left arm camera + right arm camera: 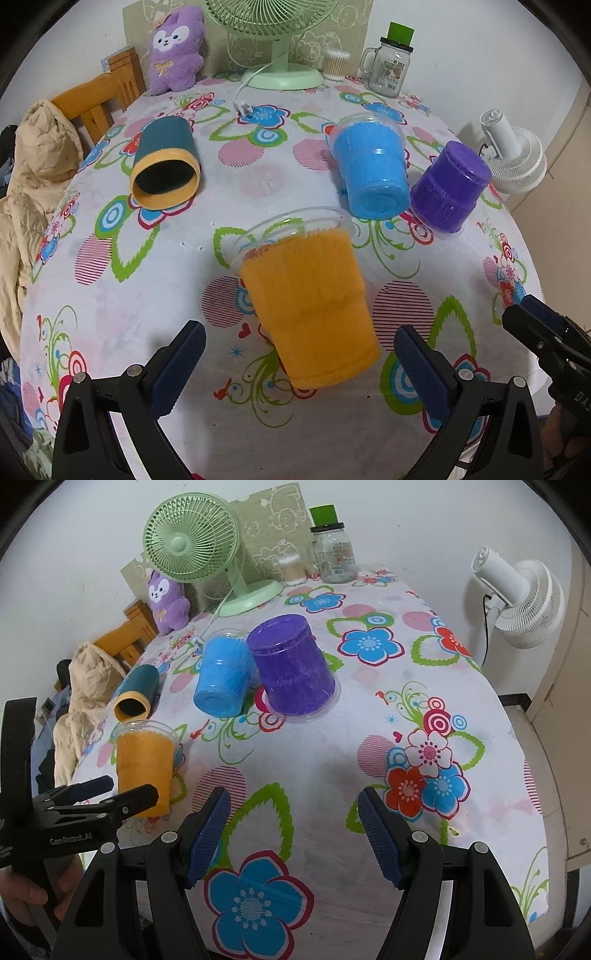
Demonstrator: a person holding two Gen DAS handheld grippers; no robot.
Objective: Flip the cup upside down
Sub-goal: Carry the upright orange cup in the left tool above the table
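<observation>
Meanwhile, at the far left of the flowered bench (pixel 155 295), the teal-and-yellow cup (pixel 166 162) lay on its side with its dark mouth toward the left wrist camera; the right wrist view caught it only small and end-on, beside a beige jacket (pixel 83 686).

Next came the orange cup (pixel 310 302). The left view showed it straight ahead of the left hand-held gripper (pixel 299 365), its clear rim pointing away and its closed base reaching back between the blue pads (pixel 181 365), with a gap on each side, so the jaws stood released and held nothing. Whether it rested on the cloth or was tipped could not be told there. The right view showed the same cup (pixel 146 764) from the side, rim uppermost, just beyond that gripper's black fingertips.

Further right, the blue cup (pixel 373 173) lay tilted with its base toward the cameras, just beside the purple cup (pixel 450 188), which stood rim down on the cloth. Only the right view showed the purple cup's clear rim flat on the bench and the two cups apparently touching.

The right hand-held gripper (pixel 295 830) hung released over bare cloth, well apart from every cup; the left view caught just its tip at the frame edge.
</observation>
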